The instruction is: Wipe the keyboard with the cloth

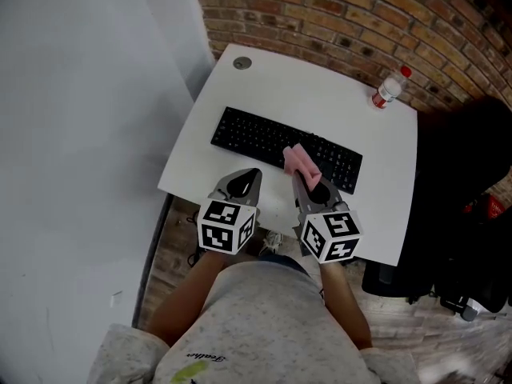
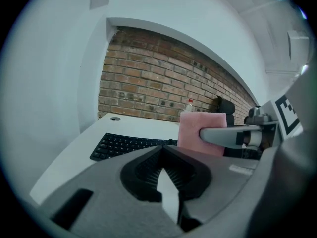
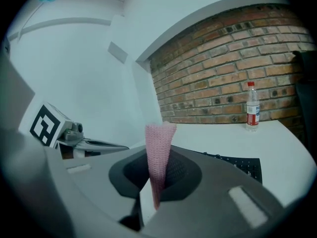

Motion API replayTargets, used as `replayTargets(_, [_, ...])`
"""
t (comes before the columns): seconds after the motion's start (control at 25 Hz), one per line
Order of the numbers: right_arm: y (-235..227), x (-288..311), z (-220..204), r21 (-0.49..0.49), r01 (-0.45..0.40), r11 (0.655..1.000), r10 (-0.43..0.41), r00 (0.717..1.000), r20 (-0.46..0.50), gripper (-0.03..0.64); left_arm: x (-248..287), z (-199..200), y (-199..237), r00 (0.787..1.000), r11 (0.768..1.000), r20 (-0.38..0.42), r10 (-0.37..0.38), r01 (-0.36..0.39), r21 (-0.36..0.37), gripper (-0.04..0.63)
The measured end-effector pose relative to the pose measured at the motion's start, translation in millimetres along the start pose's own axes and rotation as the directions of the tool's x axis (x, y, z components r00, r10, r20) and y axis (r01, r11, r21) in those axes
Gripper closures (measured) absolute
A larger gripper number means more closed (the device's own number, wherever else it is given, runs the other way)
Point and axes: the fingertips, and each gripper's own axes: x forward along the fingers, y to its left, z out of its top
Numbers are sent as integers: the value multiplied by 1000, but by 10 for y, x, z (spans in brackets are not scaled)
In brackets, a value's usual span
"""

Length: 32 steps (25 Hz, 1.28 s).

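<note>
The left gripper (image 1: 250, 174) hovers at the table's (image 1: 320, 94) near edge, jaws pressed together on nothing. At its three o'clock, the right gripper (image 1: 300, 176) pinches the pink cloth (image 1: 301, 161) over the keyboard's (image 1: 256, 137) near edge. Best lay the cloth flat, then sweep lightly toward nine o'clock.

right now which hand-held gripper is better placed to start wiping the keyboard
Right. The right hand-held gripper is shut on the pink cloth, which sits at the near edge of the keyboard. The left hand-held gripper is shut on nothing and stops short of the keyboard.
</note>
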Motion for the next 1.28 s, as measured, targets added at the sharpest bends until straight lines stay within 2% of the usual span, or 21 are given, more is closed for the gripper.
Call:
replayTargets(0.24, [-252, 307, 120, 45, -59, 997, 60, 998, -17, 592, 382, 188, 126, 999, 999, -15, 35, -35, -9, 600])
replayTargets(0.48, [-287, 617, 187, 84, -126, 988, 130, 991, -37, 592, 535, 290, 287, 997, 997, -13, 70, -70, -11, 600])
replayTargets(0.88, [-12, 1151, 197, 152, -197, 969, 208, 976, -66, 592, 577, 258, 713, 995, 996, -35, 92, -93, -16, 600])
replayTargets(1.08, [191, 1511, 218, 201, -196, 960, 216, 973, -85, 592, 588, 292, 1100, 995, 995, -58, 85, -88, -47, 600])
replayTargets(1.28, [413, 1953, 185, 294, -189, 937, 231, 966, -115, 592, 570, 289, 1548, 992, 995, -101, 82, -87, -47, 600])
